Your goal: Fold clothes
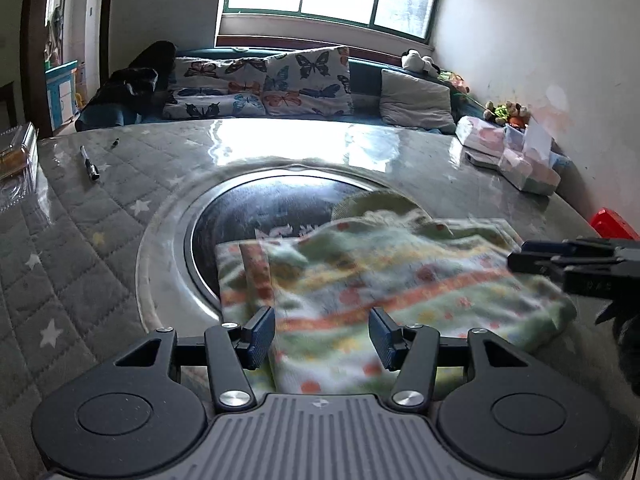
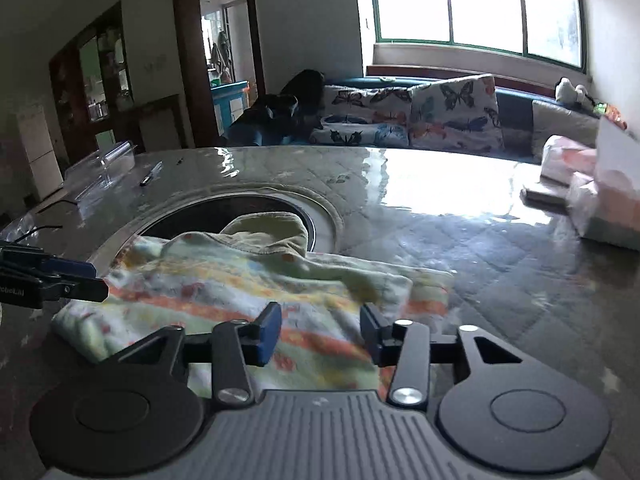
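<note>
A small fleecy garment [image 1: 384,284] [image 2: 248,292], pale green with orange and yellow stripes and dots, lies folded on the table, partly over a round dark inset [image 1: 256,208]. Its green collar [image 2: 272,232] points toward the far side. My left gripper [image 1: 322,336] hovers open over the garment's near edge, nothing between its blue pads. My right gripper [image 2: 320,334] is also open above the garment's other side. Each gripper shows in the other's view: the right one [image 1: 532,258] at the right edge, the left one [image 2: 88,280] at the left edge.
The table [image 1: 88,240] has a quilted star-pattern cover under clear plastic. On it lie a pen [image 1: 89,162], a clear plastic box [image 1: 16,160] at the left and tissue packs [image 1: 520,160] at the right. A sofa with butterfly cushions [image 1: 304,80] stands behind, under a window.
</note>
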Motion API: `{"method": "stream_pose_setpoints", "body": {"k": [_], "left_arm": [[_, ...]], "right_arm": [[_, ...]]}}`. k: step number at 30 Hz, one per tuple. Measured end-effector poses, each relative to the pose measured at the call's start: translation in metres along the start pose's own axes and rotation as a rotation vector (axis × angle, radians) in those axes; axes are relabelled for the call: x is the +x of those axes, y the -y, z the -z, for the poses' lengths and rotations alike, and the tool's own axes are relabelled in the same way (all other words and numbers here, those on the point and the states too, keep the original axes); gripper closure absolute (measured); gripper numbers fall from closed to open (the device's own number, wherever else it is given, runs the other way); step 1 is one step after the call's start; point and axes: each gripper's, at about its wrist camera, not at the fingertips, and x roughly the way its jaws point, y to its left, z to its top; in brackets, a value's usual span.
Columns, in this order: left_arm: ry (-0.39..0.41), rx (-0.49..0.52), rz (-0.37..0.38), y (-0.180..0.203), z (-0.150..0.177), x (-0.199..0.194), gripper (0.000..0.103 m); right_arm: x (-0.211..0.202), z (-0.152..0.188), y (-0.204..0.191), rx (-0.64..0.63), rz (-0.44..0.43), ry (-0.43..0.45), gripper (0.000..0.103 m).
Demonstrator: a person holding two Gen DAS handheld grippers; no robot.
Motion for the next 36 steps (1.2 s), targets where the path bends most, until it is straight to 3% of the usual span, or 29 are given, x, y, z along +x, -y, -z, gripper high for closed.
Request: {"method": "stream_pose_setpoints", "body": {"k": [7, 13, 21, 25, 29, 32, 36], "left_arm": [[-0.010, -0.022, 0.006, -0.005, -0.018, 0.021, 0.049], [-0.037, -0.023, -0.033, -0.012, -0.024, 0.044, 0.050], [-0.033, -0.028, -0.044, -0.015, -0.027, 0.045, 0.049], [-0.026, -0.035, -0.040, -0.011, -0.029, 0.041, 0.049], [-0.002, -0.026, -0.004, 0.002, -0.035, 0.035, 0.049], [0.000, -0.018, 0.025, 0.014, -0.039, 0.039, 0.050], [-0.032, -0.016, 0.022, 0.022, -0.041, 0.055, 0.050]], "right_arm": [[0.028, -0.006, 0.010, 0.031, -0.010, -0.041, 0.054], [0.031, -0.007, 0.015, 0.023, 0.006, -0.032, 0.054], [0.038, -0.014, 0.021, 0.051, 0.050, -0.036, 0.052], [0.032, -0.017, 0.011, -0.001, 0.068, -0.007, 0.052], [0.033, -0.023, 0.000, -0.011, 0.016, 0.005, 0.052], [0.047, -0.027, -0.008, -0.017, -0.025, -0.038, 0.052], [0.060, -0.026, -0.012, -0.026, -0.007, -0.059, 0.052]]}}
